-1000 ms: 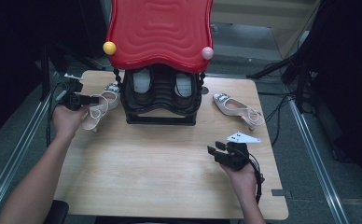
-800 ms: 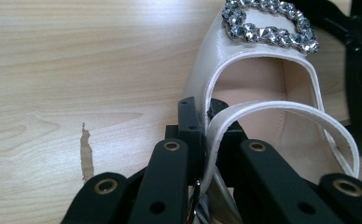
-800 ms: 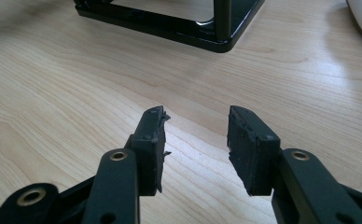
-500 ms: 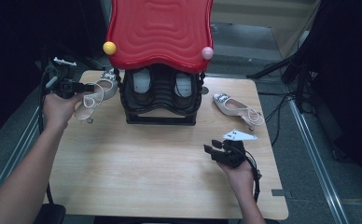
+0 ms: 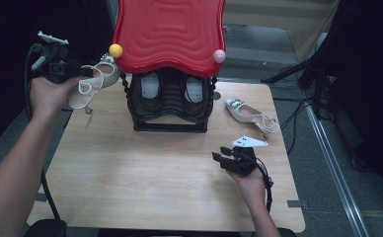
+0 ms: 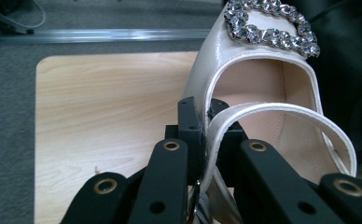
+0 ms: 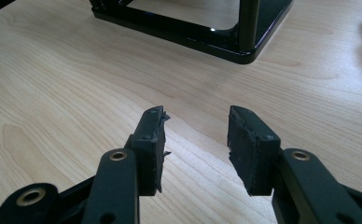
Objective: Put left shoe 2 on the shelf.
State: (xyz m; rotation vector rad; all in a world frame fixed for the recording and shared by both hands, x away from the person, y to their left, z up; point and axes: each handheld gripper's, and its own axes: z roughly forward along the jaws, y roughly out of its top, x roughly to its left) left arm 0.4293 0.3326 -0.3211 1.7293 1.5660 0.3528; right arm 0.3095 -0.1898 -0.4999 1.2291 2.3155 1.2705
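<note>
left tongs (image 6: 202,135): pinched tight on strap of shiny cream shoe with sparkly buckle (image 6: 258,93), above pale wooden counter (image 5: 145,168) | right tongs (image 7: 195,140): wide open, holding nothing

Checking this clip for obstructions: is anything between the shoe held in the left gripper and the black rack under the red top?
Partly. The left gripper holds the shoe beside the rack, whose two upper slots look filled by shoes. The red top overhangs the rack.

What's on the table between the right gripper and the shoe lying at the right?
Nothing: in the high view, bare wood separates the right gripper from the shoe on the table.
</note>
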